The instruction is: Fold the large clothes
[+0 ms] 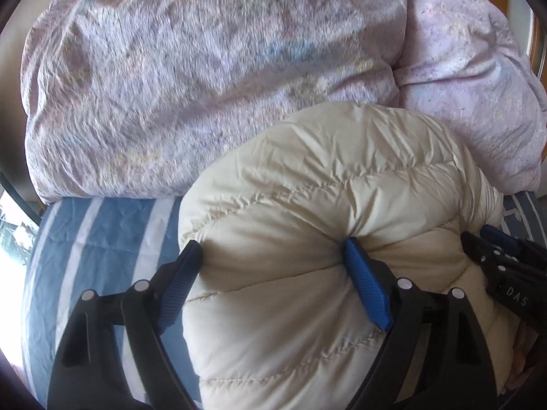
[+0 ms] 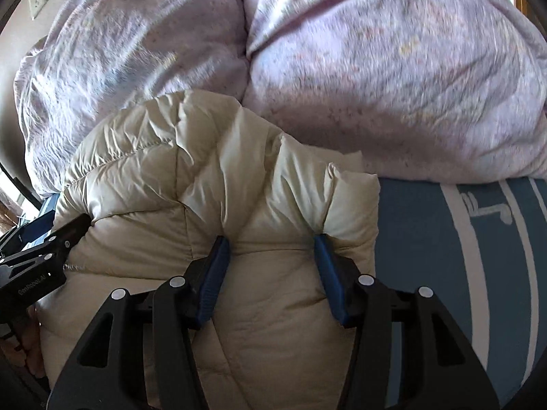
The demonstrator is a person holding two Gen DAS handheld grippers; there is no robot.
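A cream quilted puffer jacket (image 1: 324,184) lies bunched on a blue and white striped bedsheet (image 1: 102,232). My left gripper (image 1: 273,256) has its blue pads pressed into a thick fold of the jacket, jaws wide around it. My right gripper (image 2: 271,242) grips another thick fold of the same jacket (image 2: 205,177) near its right edge. Each gripper shows at the edge of the other's view: the right gripper in the left wrist view (image 1: 506,266), the left gripper in the right wrist view (image 2: 44,253).
A large lilac patterned duvet (image 1: 205,68) is heaped behind the jacket and also fills the top of the right wrist view (image 2: 376,68). The striped sheet (image 2: 461,256) shows to the right. A wall socket (image 2: 37,1) is at the far left.
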